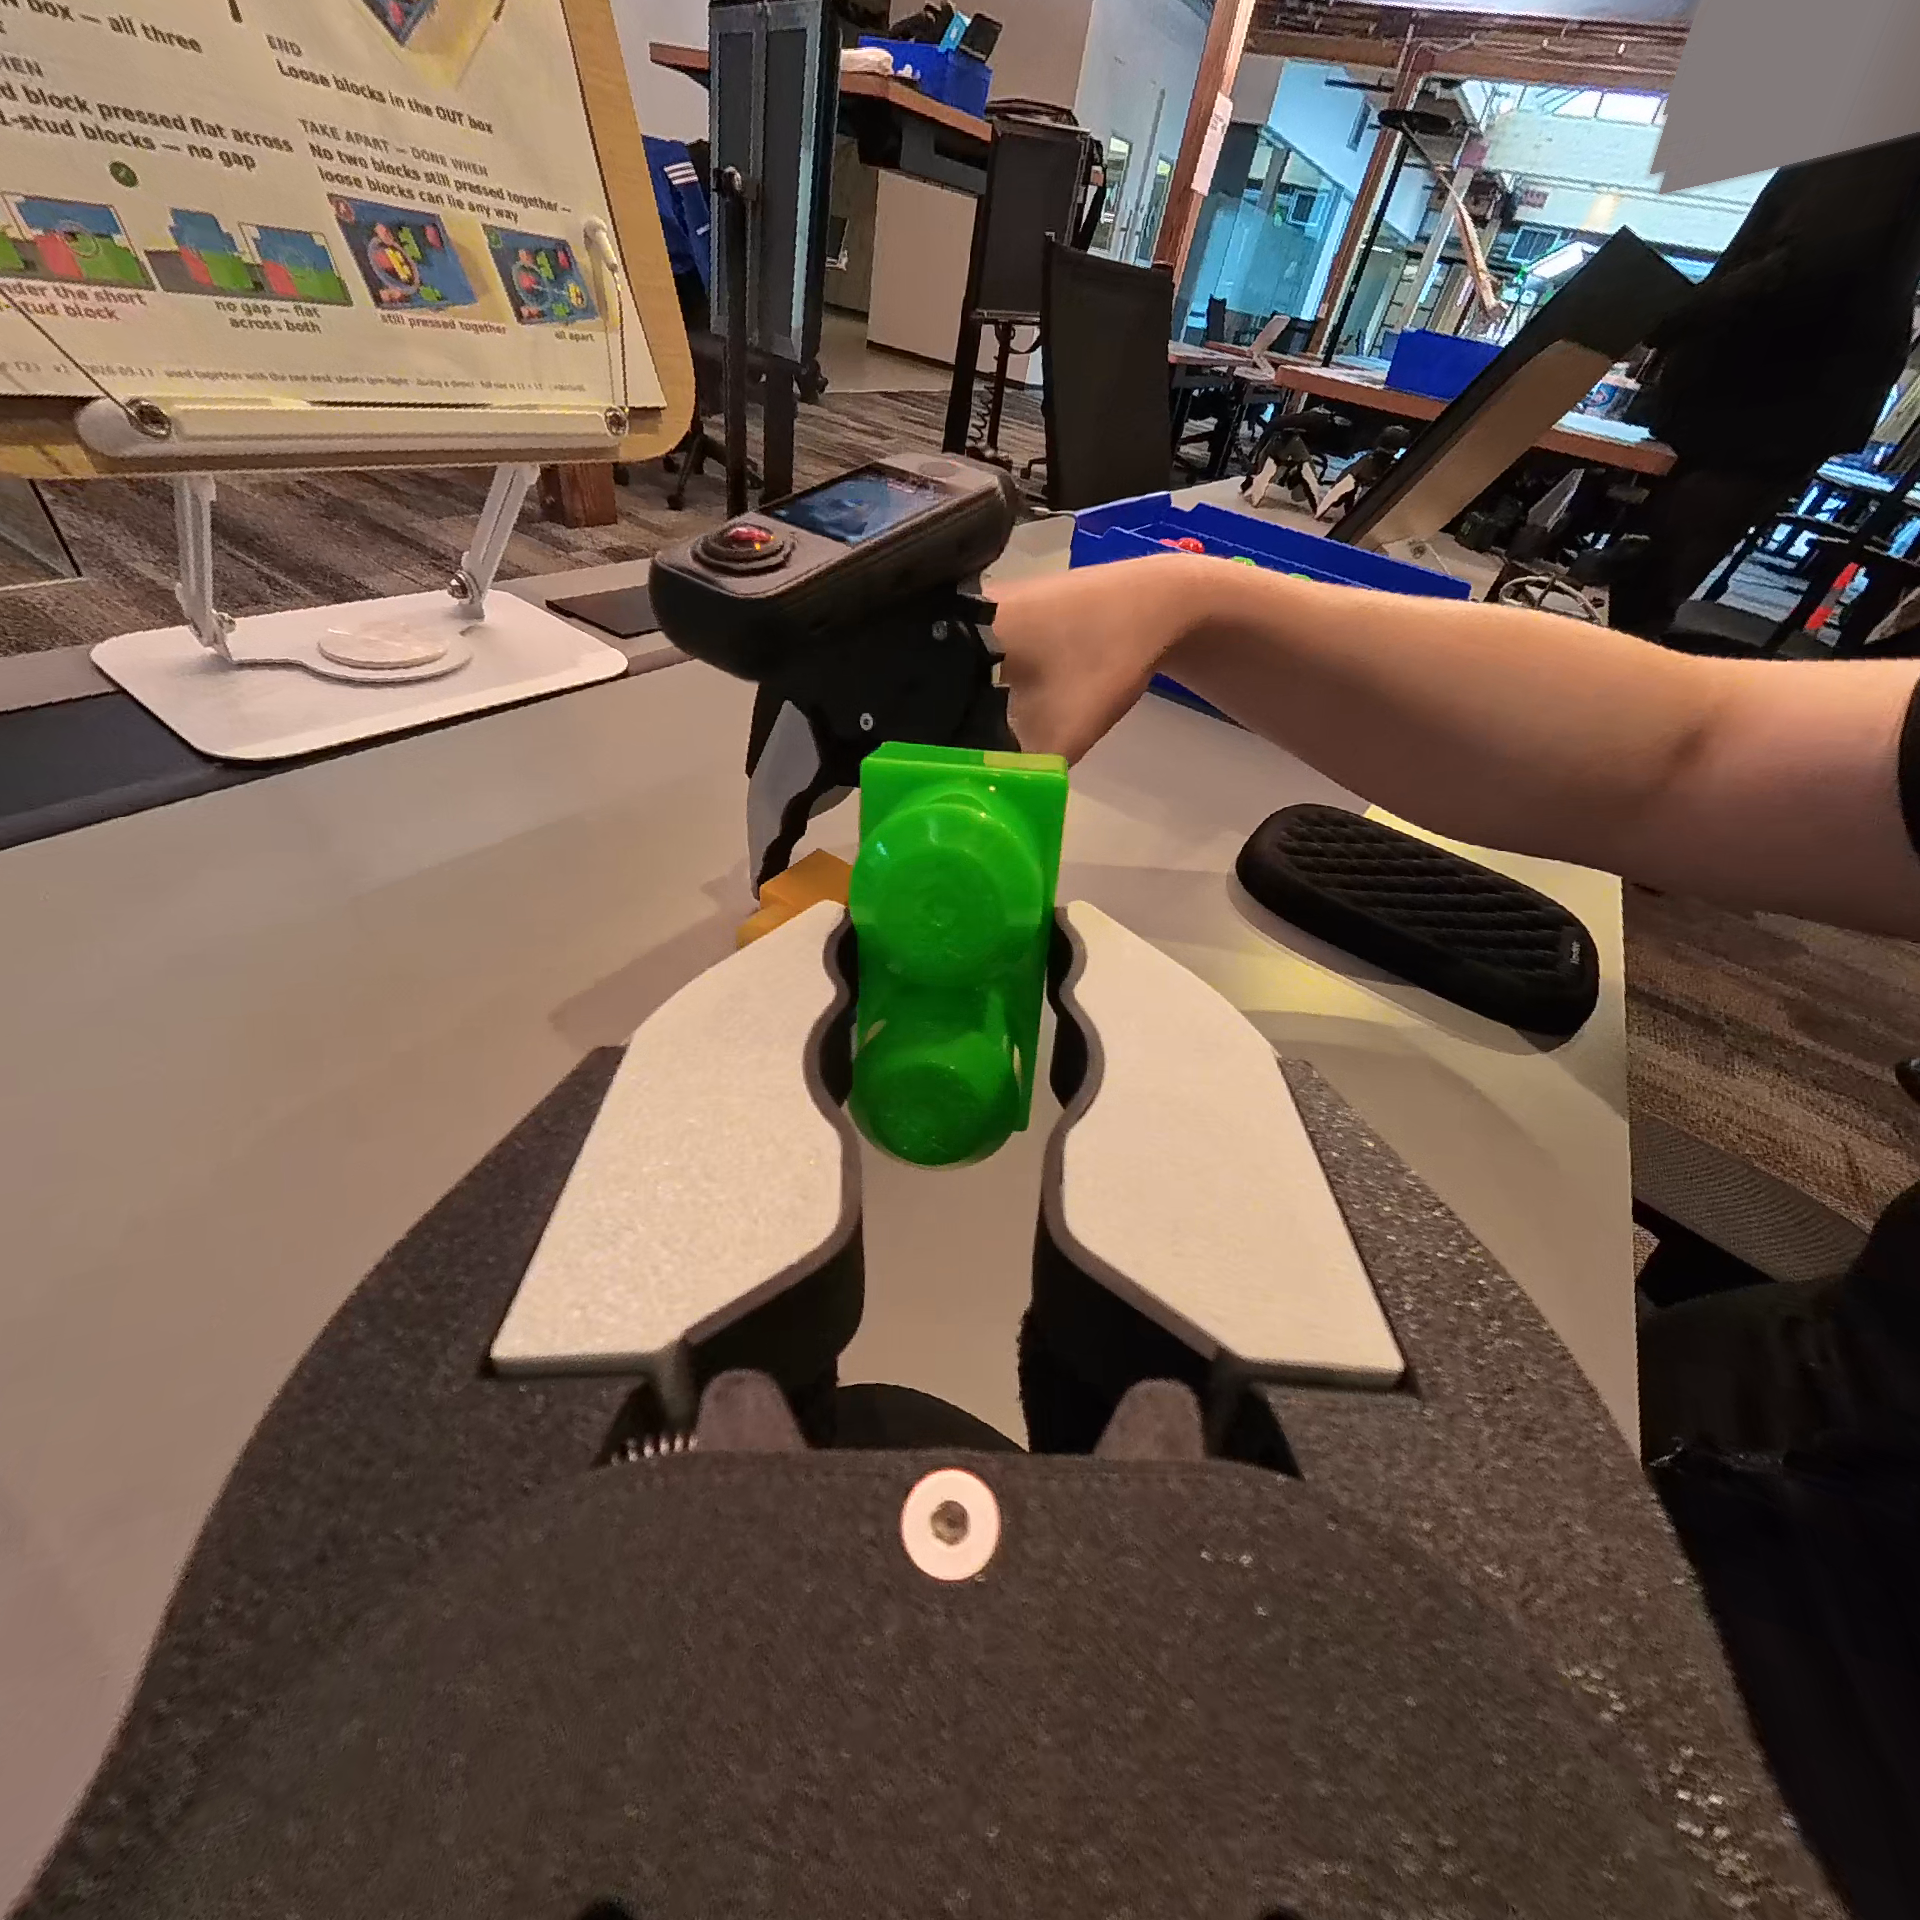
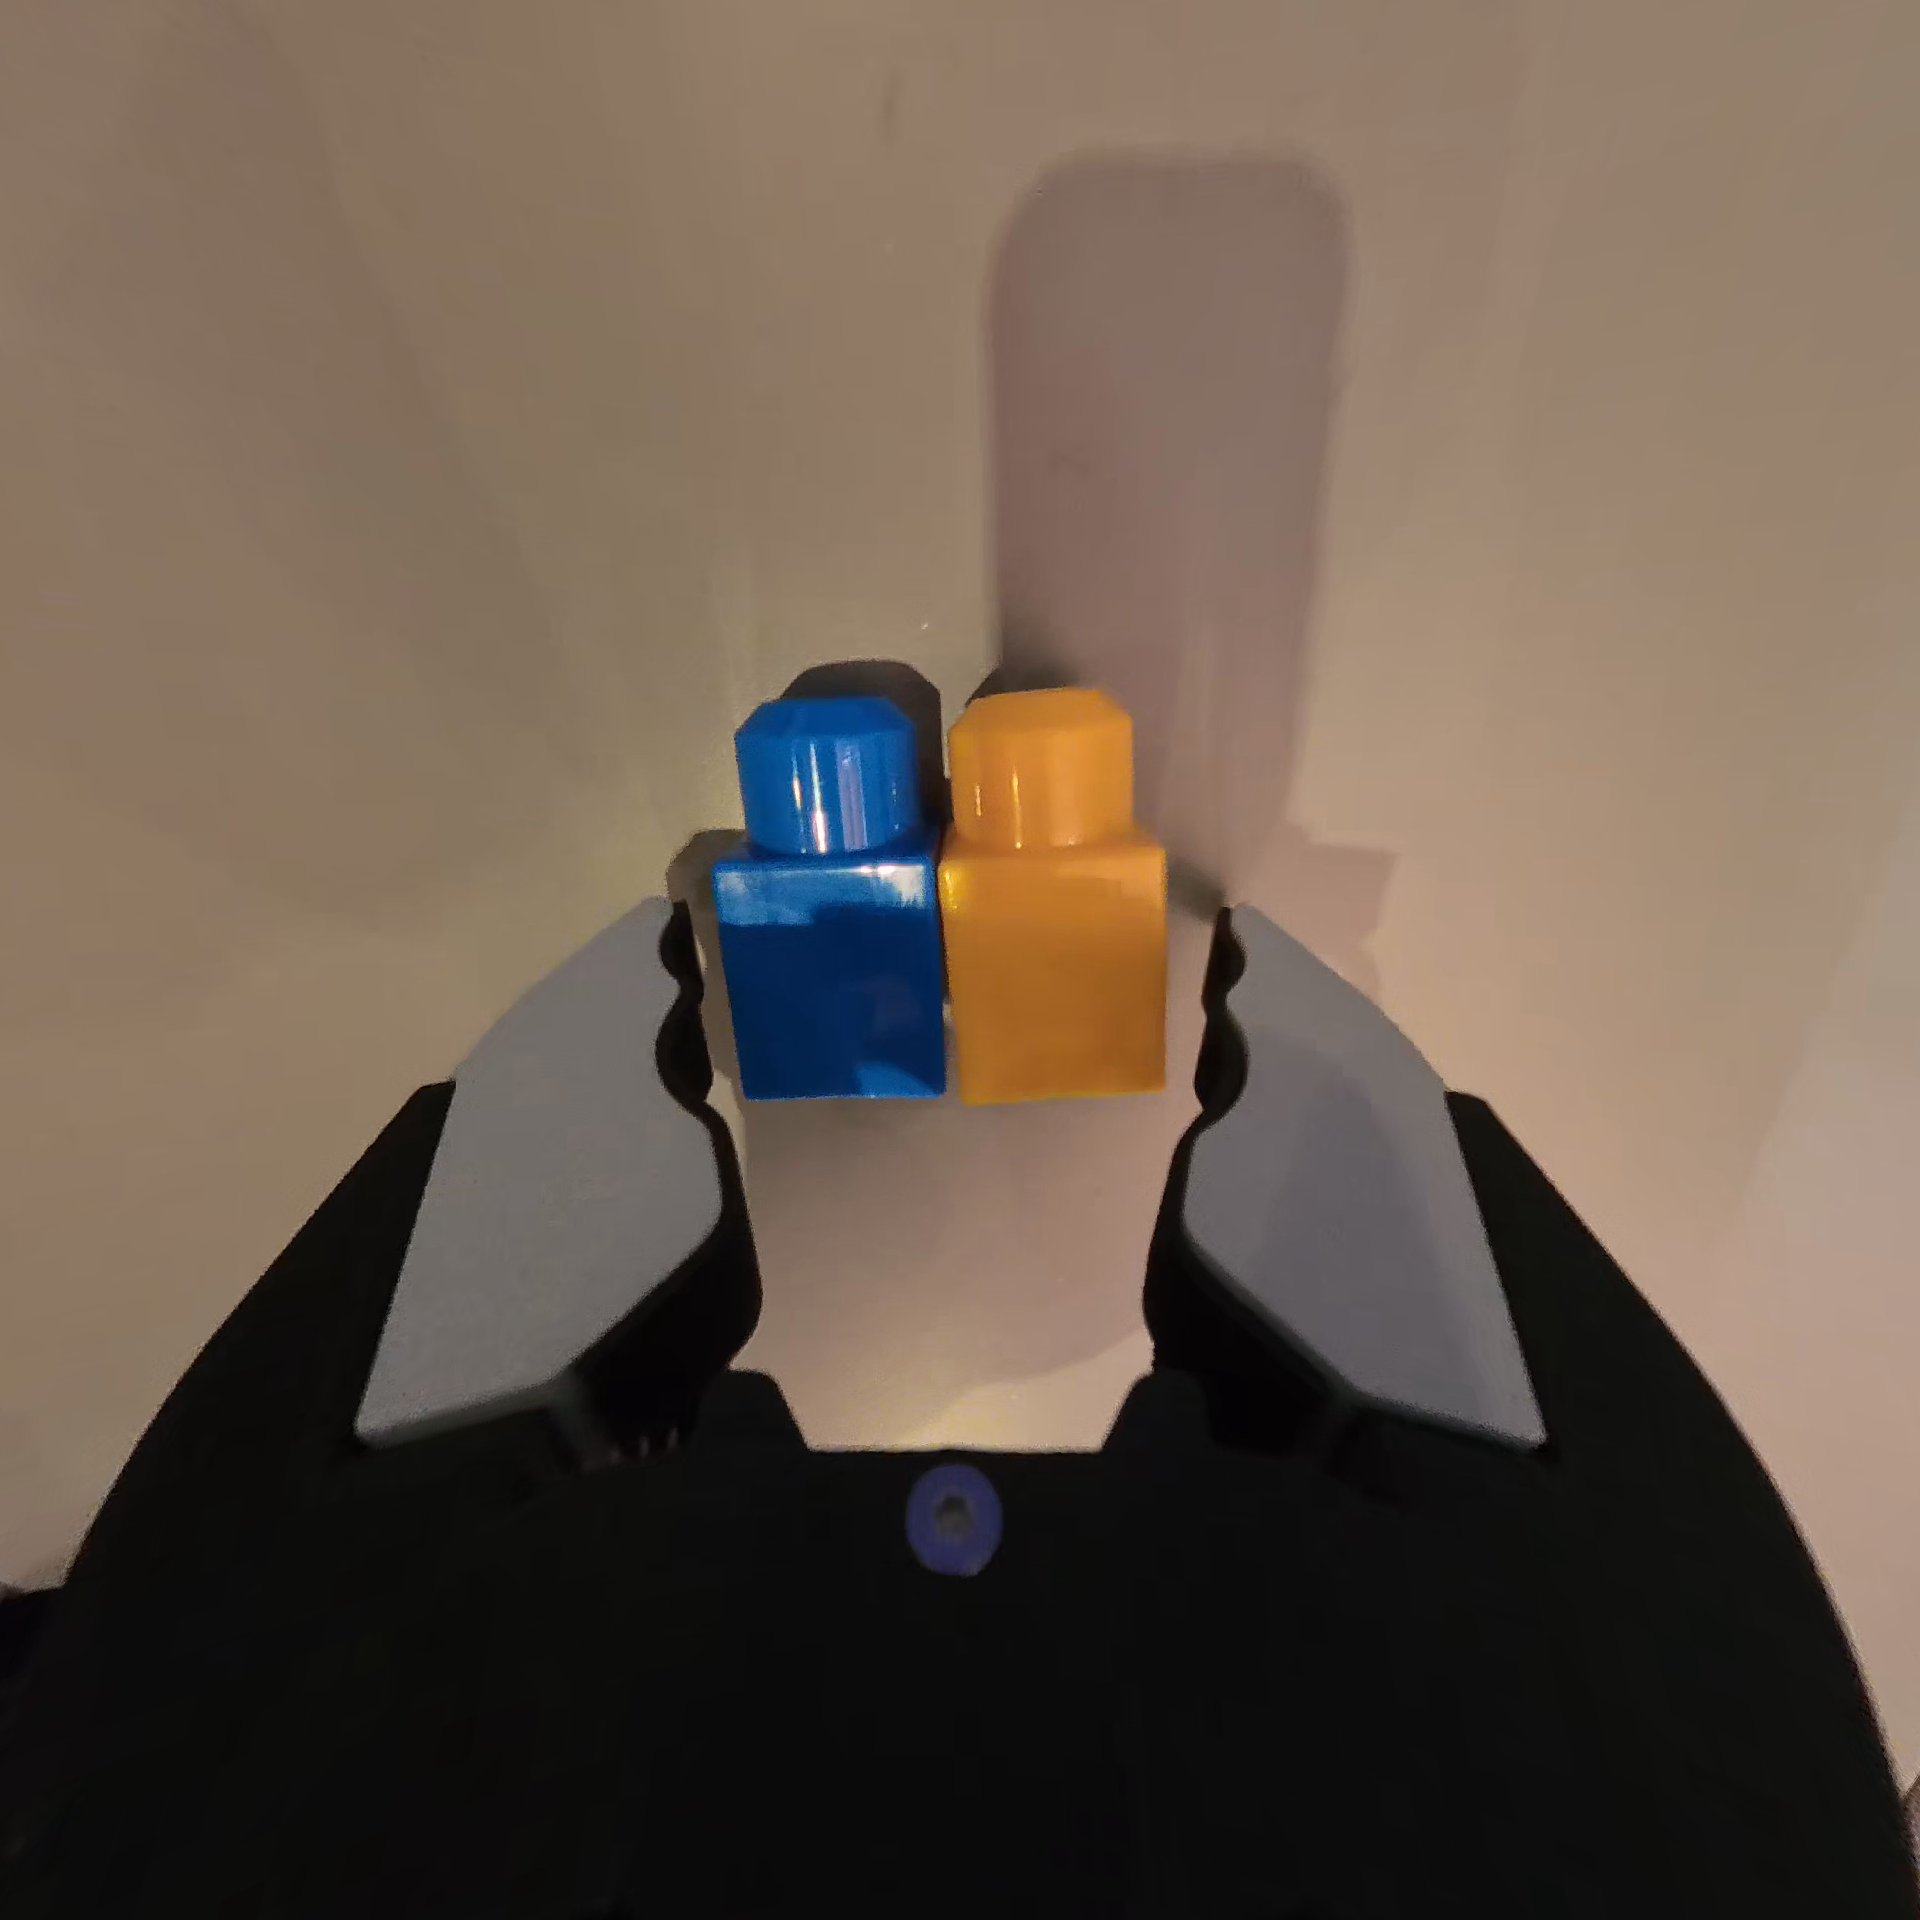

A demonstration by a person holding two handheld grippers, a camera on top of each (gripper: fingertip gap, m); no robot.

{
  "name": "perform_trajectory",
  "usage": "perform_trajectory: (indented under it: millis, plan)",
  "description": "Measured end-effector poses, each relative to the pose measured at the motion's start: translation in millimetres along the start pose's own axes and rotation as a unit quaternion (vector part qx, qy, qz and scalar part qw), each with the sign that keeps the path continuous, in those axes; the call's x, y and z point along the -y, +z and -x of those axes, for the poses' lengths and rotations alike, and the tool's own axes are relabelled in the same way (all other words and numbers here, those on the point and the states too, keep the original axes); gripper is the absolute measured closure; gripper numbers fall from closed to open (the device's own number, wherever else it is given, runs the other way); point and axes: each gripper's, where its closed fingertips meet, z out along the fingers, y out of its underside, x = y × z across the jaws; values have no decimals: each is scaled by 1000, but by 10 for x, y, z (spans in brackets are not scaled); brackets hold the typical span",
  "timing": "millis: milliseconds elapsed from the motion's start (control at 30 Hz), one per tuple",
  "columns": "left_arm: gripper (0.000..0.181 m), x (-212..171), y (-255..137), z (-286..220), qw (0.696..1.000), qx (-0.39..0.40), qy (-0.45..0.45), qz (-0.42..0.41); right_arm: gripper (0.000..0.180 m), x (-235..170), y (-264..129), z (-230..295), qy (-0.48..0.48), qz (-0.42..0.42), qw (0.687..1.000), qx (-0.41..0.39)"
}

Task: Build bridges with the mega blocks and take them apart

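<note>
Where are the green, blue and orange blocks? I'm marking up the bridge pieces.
green two-stud block (image 1: 961, 914): left wrist view, on its upper stud, above the left gripper's fingertips.
blue one-stud block (image 2: 831, 987): right wrist view, on its front face.
orange one-stud block (image 2: 1055, 977): right wrist view, on its front face.

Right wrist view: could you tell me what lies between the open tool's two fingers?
A glossy blue one-stud block and an orange one, side by side on the table.
</note>
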Motion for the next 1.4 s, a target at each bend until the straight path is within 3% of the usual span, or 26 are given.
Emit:
perform_trajectory:
  millis: [700, 867, 1100, 1267, 1400]
  plan:
    - [147, -36, 30, 6, 1000, -3, -9, 3, 105, -20, 14, 44, -24, 1, 1000, -13]
    - [147, -55, 27, 72, 1000, 3, -27, 8, 105, -19, -51, 12, -55, -12, 996, -75]
    - [146, 45, 166, 249, 992, -20, -124, 29, 105, -26, -664, -97, -83, -110, 967, -216]
    - [147, 504, 585, 269, 964, -105, -244, -2, 104, 41, -1424, -173, -124, -199, 916, -325]
    - [147, 712, 1033, 275, 951, -127, -283, -3, 105, -19, -1752, -144, -133, -233, 891, -367]
